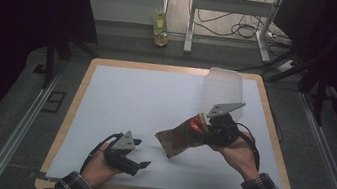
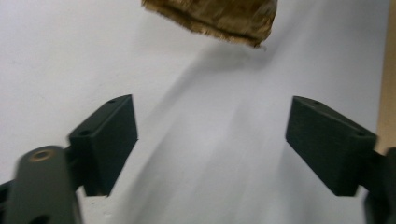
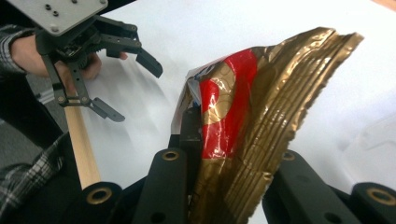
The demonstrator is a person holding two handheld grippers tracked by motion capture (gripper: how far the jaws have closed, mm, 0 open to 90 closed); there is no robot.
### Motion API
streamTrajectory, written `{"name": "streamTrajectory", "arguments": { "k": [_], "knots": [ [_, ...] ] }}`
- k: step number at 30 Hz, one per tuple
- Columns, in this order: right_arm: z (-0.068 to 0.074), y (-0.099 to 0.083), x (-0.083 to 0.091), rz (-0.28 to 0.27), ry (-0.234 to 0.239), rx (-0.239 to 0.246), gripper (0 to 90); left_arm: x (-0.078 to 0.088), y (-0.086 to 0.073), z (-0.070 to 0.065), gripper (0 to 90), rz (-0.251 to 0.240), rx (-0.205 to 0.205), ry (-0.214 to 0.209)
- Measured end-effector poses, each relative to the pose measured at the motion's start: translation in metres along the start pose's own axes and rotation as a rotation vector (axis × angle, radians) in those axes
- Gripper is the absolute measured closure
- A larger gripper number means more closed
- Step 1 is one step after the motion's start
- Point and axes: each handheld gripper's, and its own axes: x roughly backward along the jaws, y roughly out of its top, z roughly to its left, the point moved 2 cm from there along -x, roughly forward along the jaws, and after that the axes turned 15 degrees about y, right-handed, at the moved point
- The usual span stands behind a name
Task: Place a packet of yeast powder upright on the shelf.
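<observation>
The right gripper (image 1: 210, 129) has its fingers clamped tight on a gold and red snack bag (image 1: 181, 136), pinching the crinkled end of it. In the right gripper view the foil (image 3: 252, 121) rises straight up between the two black fingers (image 3: 170, 186), its red panel facing the camera and its ridged gold seam fanned out toward two o'clock. The bag hangs clear of the white tabletop (image 1: 145, 101), stretching from the right gripper toward eight o'clock, its free end tilted down over the middle of the sheet and throwing a shadow below it.

The left gripper (image 1: 142, 164) sits low at about seven o'clock on the tabletop, held in the person's left hand (image 1: 100, 167), well apart from the bag. Its fingers (image 2: 105, 140) stand wide apart with only bare white surface between them; the torn brown edge of the bag (image 2: 219, 18) shows at twelve o'clock in the left gripper view, beyond the fingertips and not touching them.

A clear plastic container (image 1: 223, 87) rests near the tabletop's far right corner, at about one o'clock, just behind the right gripper. On the floor beyond the tabletop, at twelve o'clock, stands a small yellowish bottle (image 1: 160, 28).
</observation>
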Motion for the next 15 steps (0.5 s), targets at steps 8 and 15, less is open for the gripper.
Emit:
{"name": "streamTrajectory", "arguments": {
  "k": [8,15],
  "knots": [
    [-0.005,0.009,0.018,0.019,-0.030,0.054,75.6,0.001,0.000,-0.001,11.1,-0.008,-0.010,-0.006],
    [-0.015,0.014,0.035,0.016,-0.057,0.080,75.6,0.000,0.000,-0.001,6.3,-0.016,-0.011,-0.003]
  ]
}}
